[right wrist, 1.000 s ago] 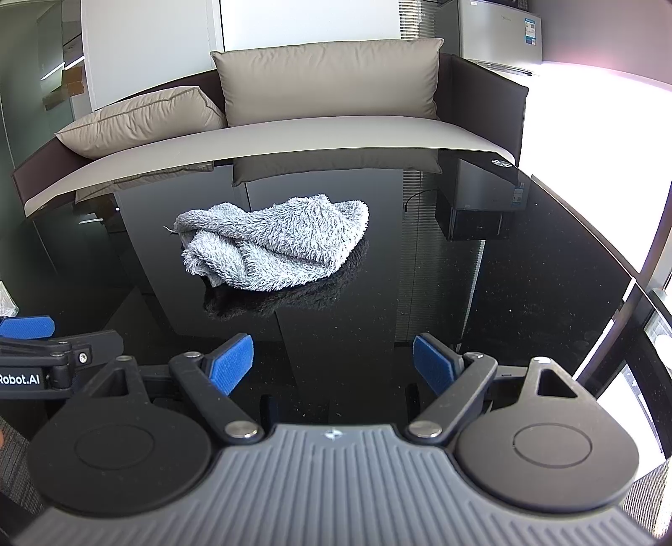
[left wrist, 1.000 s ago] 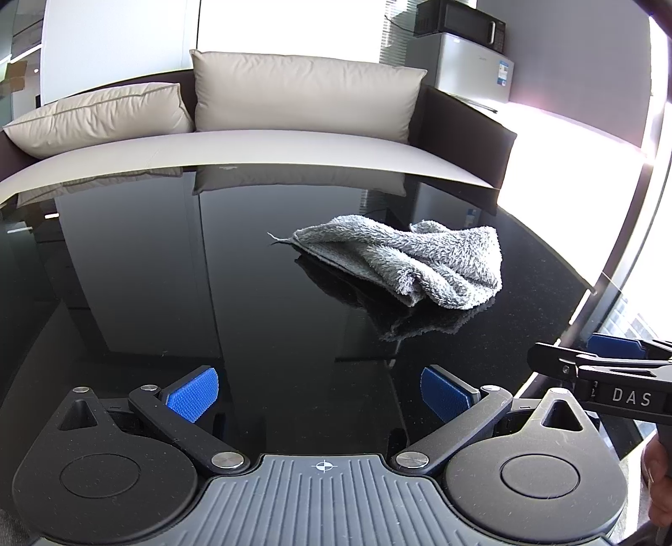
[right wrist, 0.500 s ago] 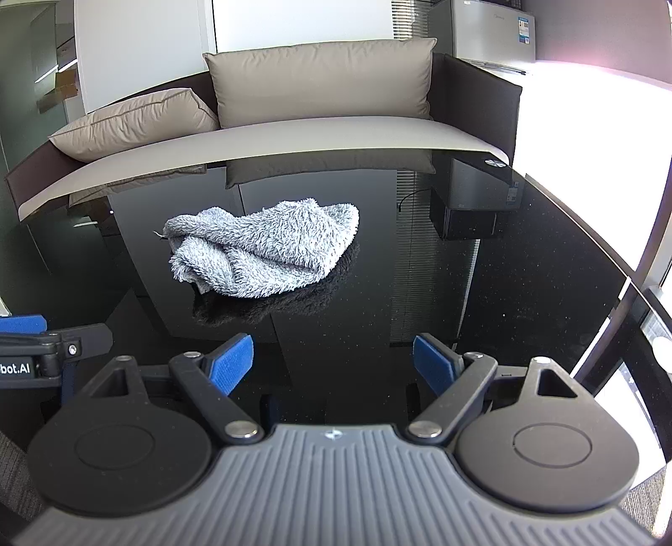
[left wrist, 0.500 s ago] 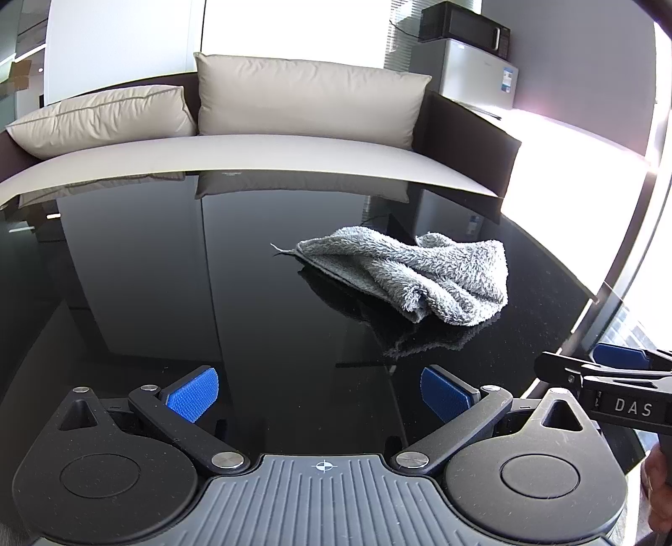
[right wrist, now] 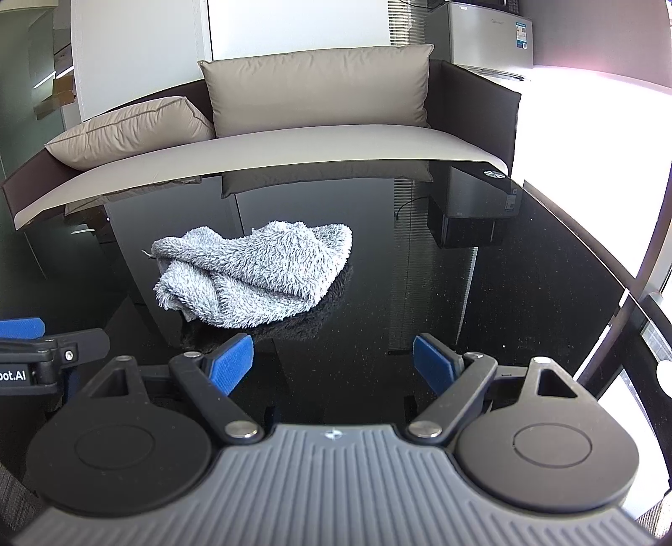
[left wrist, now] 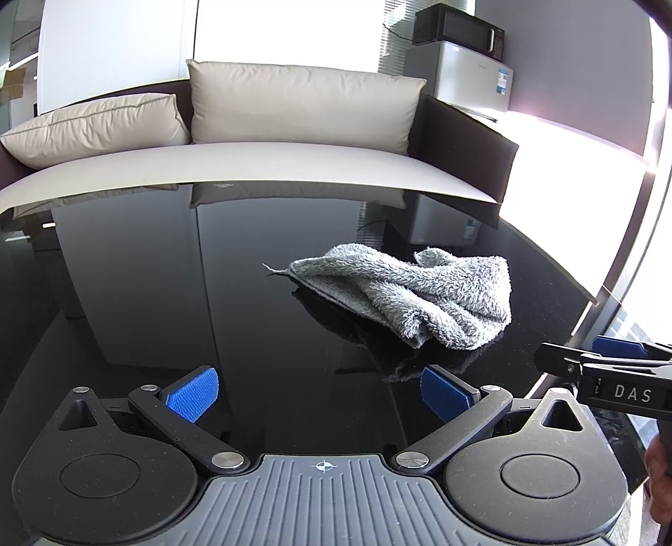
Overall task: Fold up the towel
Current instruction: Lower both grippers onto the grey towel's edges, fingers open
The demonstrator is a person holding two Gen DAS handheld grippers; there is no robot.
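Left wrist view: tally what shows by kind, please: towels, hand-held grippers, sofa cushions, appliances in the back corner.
Towels: 1, the crumpled grey towel on the black table
Hand-held grippers: 2, the left hand-held gripper and right hand-held gripper, both open
Sofa cushions: 2, flat cushion, upright cushion
Appliances: 2, microwave on fridge
Total: 7

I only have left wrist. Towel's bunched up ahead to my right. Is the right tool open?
Observer: Yes, the right tool is open, nothing between its pads; the towel lies ahead of it, untouched.
Operator: What's right of the towel on the table? My view cuts off there.
Observer: Bare glossy black table out to its right edge.
Operator: Any loose end on the right tool's side?
Observer: From that side a frayed edge hangs at the towel's near-left; the far-right end is a rounded fold.
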